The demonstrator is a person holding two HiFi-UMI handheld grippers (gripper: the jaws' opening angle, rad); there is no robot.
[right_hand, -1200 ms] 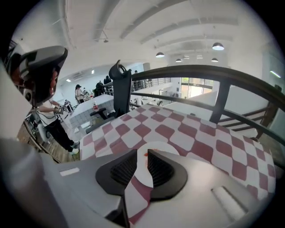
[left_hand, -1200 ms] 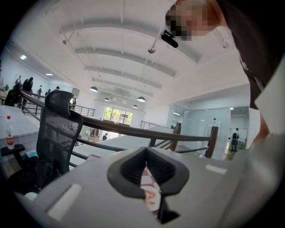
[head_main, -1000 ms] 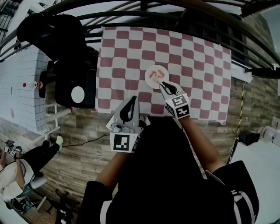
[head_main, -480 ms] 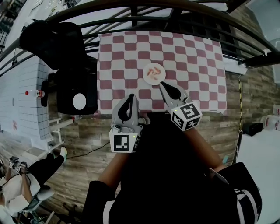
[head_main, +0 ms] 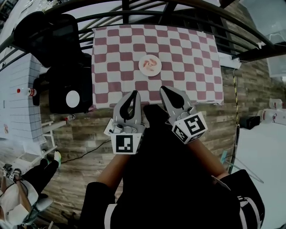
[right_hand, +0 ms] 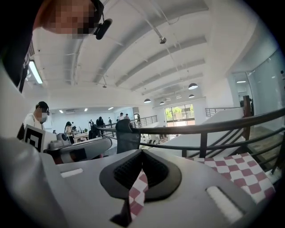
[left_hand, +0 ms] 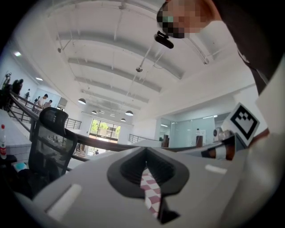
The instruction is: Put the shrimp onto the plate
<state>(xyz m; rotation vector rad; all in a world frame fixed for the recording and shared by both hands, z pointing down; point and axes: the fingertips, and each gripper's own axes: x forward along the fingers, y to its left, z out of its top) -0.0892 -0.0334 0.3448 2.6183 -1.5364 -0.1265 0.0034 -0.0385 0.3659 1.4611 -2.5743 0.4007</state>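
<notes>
A small white plate (head_main: pixel 142 69) stands near the middle of the red-and-white checkered table (head_main: pixel 192 53), with pink shrimp (head_main: pixel 151 64) lying on it. In the head view both grippers hover side by side above the table's near edge, well short of the plate. My left gripper (head_main: pixel 132 93) is shut with nothing in it, and so is my right gripper (head_main: pixel 162 88). In the left gripper view the left gripper (left_hand: pixel 144 156) shows only a sliver of checkered cloth through its closed jaws. The right gripper (right_hand: pixel 142 153) looks the same in its own view.
A black office chair (head_main: pixel 58 40) stands against the table's left side, with a red-capped bottle (head_main: pixel 24 91) further left. A dark metal railing (head_main: pixel 178 9) runs behind the table. Wooden floor (head_main: pixel 80 129) lies below; another person (head_main: pixel 22 188) is at the lower left.
The right gripper has drawn back from over the plate toward me and its jaws have closed empty. The left gripper has also pulled back a little. The shrimp stay on the plate.
</notes>
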